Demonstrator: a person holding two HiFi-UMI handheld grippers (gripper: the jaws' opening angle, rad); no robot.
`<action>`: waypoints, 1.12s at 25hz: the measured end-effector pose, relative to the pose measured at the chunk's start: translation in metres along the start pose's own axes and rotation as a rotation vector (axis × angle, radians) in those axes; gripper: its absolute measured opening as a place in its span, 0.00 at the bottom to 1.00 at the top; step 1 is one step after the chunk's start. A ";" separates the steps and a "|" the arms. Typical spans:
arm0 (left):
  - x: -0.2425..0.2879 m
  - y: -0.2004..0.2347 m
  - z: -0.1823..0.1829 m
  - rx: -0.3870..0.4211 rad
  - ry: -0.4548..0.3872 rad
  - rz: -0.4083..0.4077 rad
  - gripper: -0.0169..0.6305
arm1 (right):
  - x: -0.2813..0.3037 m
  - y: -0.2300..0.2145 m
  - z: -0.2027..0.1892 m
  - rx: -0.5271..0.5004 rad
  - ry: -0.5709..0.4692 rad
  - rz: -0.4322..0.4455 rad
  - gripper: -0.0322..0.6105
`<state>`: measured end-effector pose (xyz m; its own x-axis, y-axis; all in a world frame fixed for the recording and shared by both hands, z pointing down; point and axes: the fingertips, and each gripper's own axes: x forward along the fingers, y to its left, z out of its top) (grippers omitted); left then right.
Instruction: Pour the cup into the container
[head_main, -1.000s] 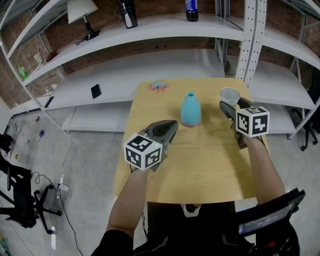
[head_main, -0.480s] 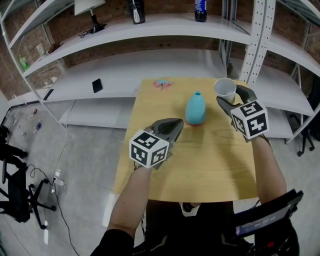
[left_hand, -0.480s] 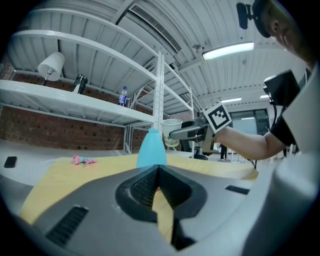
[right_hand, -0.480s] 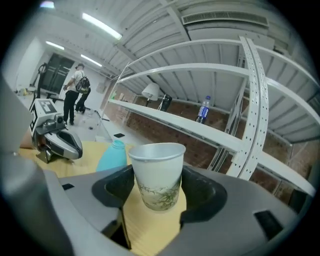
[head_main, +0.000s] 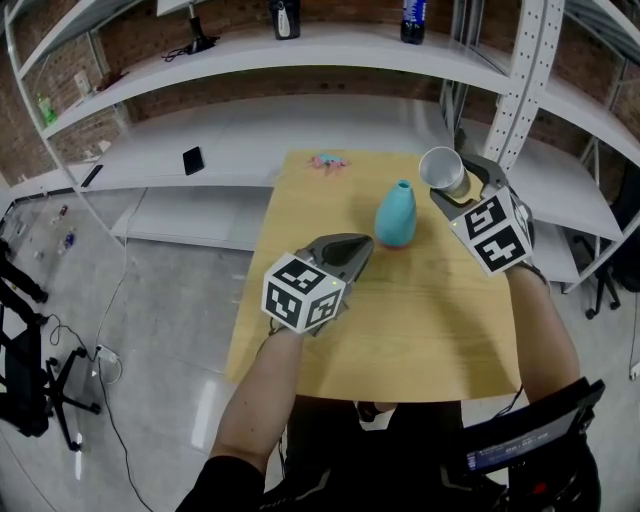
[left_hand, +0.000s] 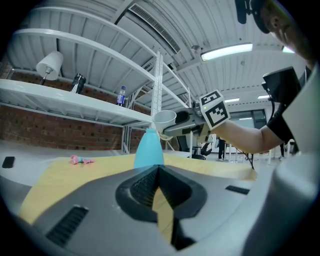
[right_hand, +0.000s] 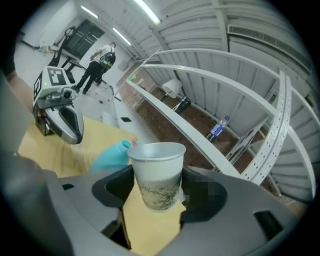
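A white paper cup (head_main: 441, 169) with a leaf print (right_hand: 156, 176) is clamped in my right gripper (head_main: 457, 184), lifted off the table and tipped toward the left. Its mouth hangs just right of and above the neck of a turquoise narrow-necked vase (head_main: 396, 214) standing upright at the back middle of the wooden table (head_main: 420, 320). In the left gripper view the cup (left_hand: 164, 120) sits right over the vase (left_hand: 148, 148). My left gripper (head_main: 352, 250) hovers low over the table, in front and to the left of the vase, jaws together and holding nothing.
A small pink object (head_main: 327, 162) lies at the table's far left corner. White shelving (head_main: 330, 60) runs behind the table, carrying a lamp, bottles and a black phone (head_main: 192, 159). A perforated white upright (head_main: 525, 75) stands close behind the right gripper.
My right gripper has lifted the cup off the table, carried it left toward the vase and tilted it. The left gripper has stayed roughly where it was.
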<state>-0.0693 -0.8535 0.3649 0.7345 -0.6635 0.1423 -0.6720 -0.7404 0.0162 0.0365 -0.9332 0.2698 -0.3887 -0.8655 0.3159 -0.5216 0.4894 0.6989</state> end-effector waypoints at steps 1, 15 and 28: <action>0.000 0.000 0.000 0.000 0.000 -0.001 0.03 | 0.000 0.000 0.002 -0.018 0.003 0.000 0.52; -0.002 -0.002 0.000 -0.001 0.000 -0.008 0.03 | 0.010 0.005 0.017 -0.307 0.075 -0.034 0.52; -0.001 -0.002 -0.001 0.000 0.000 -0.009 0.03 | 0.016 0.010 0.018 -0.464 0.131 -0.030 0.52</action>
<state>-0.0688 -0.8508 0.3654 0.7406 -0.6568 0.1418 -0.6652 -0.7464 0.0172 0.0117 -0.9404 0.2701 -0.2640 -0.8992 0.3490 -0.1258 0.3909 0.9118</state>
